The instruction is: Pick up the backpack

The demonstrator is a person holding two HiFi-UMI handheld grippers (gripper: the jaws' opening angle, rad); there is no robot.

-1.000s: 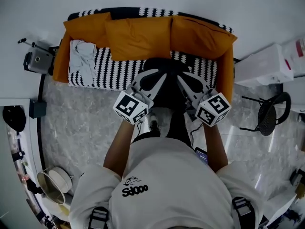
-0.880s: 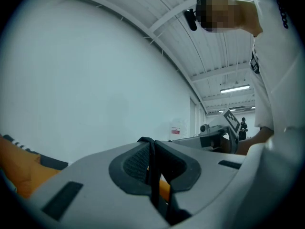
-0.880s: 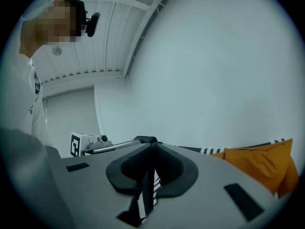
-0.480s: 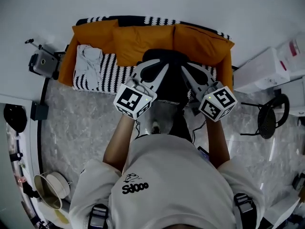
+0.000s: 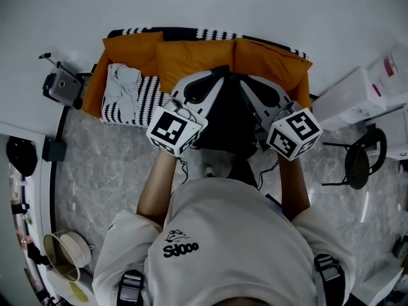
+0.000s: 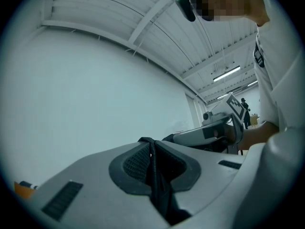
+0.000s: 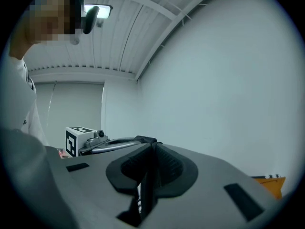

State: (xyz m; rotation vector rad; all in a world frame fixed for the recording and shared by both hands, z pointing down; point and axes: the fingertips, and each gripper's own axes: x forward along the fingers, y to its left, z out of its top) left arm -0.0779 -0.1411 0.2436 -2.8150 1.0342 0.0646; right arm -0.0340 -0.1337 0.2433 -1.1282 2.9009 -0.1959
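Black webbing sat pinched in both claws: the left claw (image 6: pixel 153 147) was clamped tight on one strap (image 6: pixel 161 194), the right claw (image 7: pixel 152 149) on the other strap (image 7: pixel 143 194). The backpack (image 5: pixel 226 116) hung between and below the two, with the orange sofa (image 5: pixel 94 91) just beyond their tips. This looked like the lift itself; whether the backpack had cleared the seat, I couldn't tell. Next up, I'd judge: both pinches had to stay firm and level.

Side by side, left claw (image 6: pixel 152 146) and right claw (image 7: pixel 151 149) level, each tight on a strap (image 6: pixel 161 197).
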